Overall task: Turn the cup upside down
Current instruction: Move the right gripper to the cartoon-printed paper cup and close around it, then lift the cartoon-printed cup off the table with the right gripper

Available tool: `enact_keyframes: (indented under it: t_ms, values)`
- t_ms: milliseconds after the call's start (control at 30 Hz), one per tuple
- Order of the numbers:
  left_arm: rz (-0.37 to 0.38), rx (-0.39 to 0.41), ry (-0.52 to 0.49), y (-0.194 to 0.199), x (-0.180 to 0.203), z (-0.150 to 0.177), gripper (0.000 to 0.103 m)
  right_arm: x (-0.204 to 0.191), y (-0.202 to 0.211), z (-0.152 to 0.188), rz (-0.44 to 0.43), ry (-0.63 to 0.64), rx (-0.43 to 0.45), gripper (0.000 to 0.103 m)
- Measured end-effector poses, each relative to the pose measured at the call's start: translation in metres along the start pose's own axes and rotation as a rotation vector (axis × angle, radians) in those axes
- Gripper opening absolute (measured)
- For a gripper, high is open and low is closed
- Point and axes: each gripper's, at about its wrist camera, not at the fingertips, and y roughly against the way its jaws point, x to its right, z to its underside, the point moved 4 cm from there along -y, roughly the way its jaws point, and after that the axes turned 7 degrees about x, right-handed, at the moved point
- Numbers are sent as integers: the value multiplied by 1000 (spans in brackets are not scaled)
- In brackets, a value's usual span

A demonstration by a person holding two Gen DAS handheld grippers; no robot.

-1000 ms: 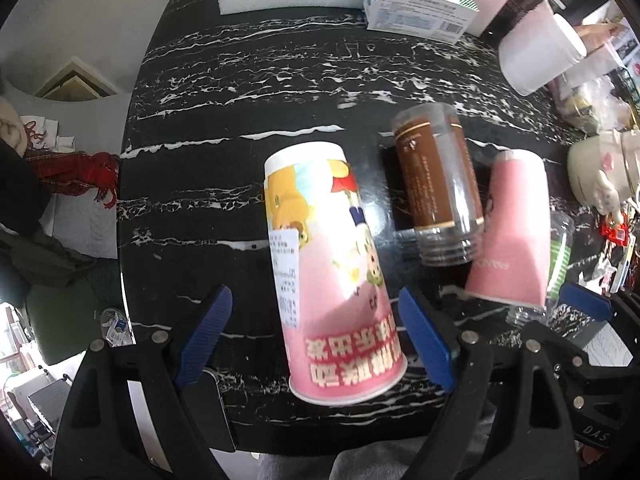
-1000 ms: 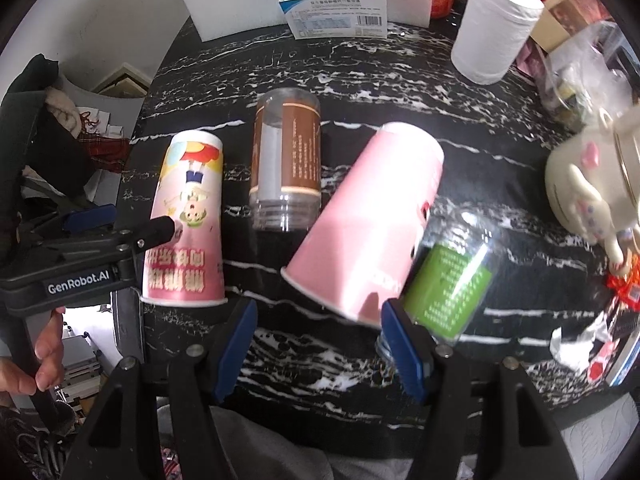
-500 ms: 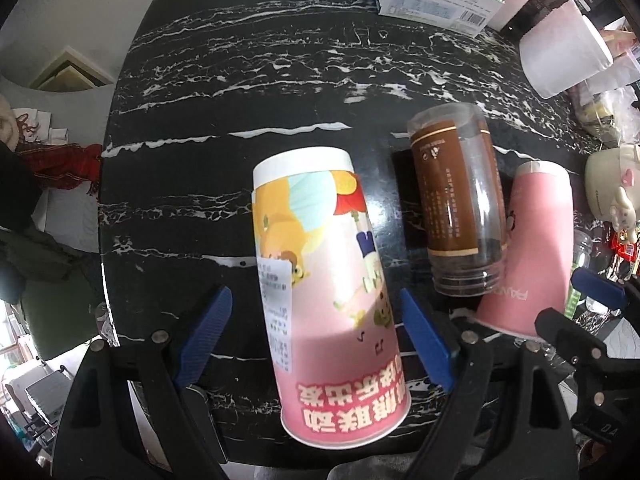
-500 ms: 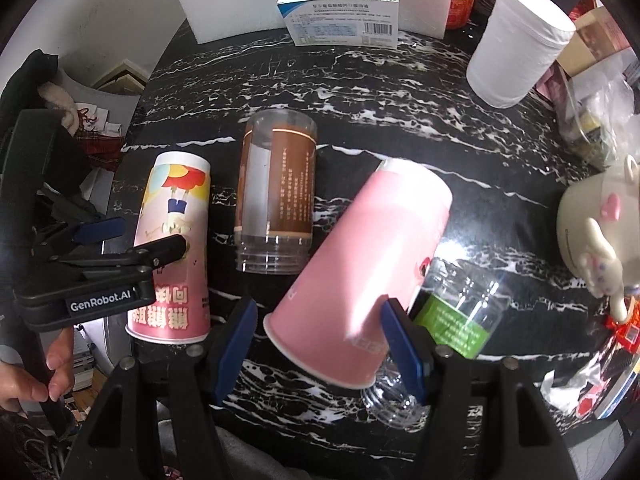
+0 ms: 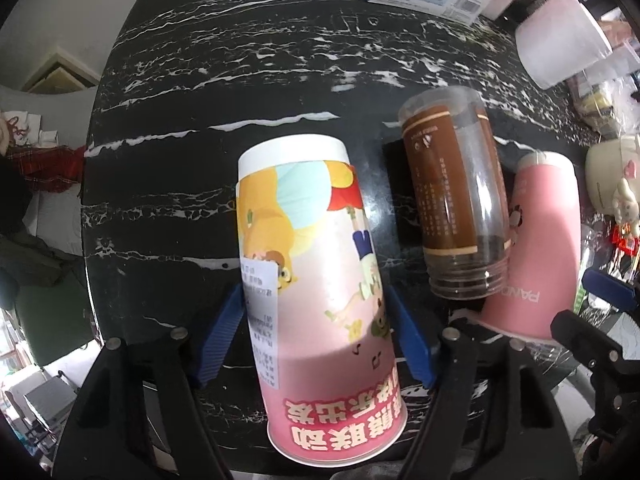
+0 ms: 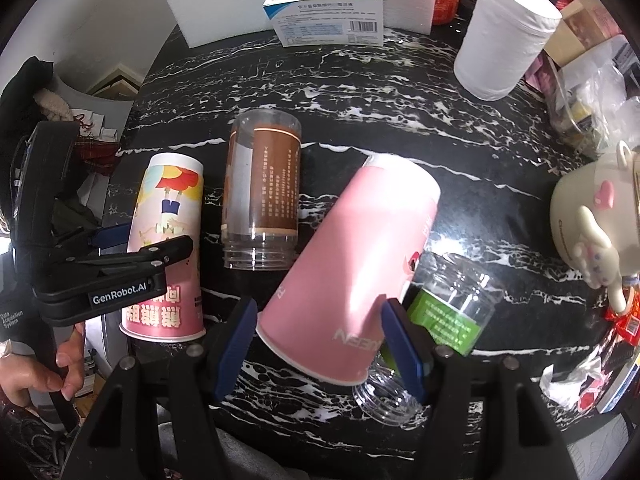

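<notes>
A cartoon-printed paper cup (image 5: 316, 292) lies on its side on the black marble table (image 5: 224, 92), mouth toward me. My left gripper (image 5: 316, 336) is shut on the cartoon cup, with a blue pad on each side of it. It also shows in the right wrist view (image 6: 168, 248). A plain pink paper cup (image 6: 356, 276) lies on its side, mouth toward me. My right gripper (image 6: 320, 344) has its pads against both sides of the pink cup near its rim. The pink cup also shows in the left wrist view (image 5: 540, 248).
A brown-labelled clear jar (image 6: 260, 192) lies between the two cups. A green-labelled clear jar (image 6: 440, 320) lies right of the pink cup. A medicine box (image 6: 328, 12), a paper roll (image 6: 504, 36) and a cream teapot (image 6: 592, 216) stand at the back and right.
Both grippers moved forward over their cups and closed from wide open onto them. The pink cup swung a little to the left.
</notes>
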Motion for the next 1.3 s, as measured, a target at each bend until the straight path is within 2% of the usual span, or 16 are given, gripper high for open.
enact_keyframes:
  t_ms: [533, 933, 1300]
  values:
    - [10, -21, -20, 20, 18, 48, 71, -4, 28, 35, -11, -20, 49, 65]
    - [52, -15, -38, 36, 48, 118, 71, 0, 45, 92, -10, -45, 62, 65]
    - [67, -10, -84, 22, 82, 131, 71, 19, 43, 123, 10, -82, 50, 65]
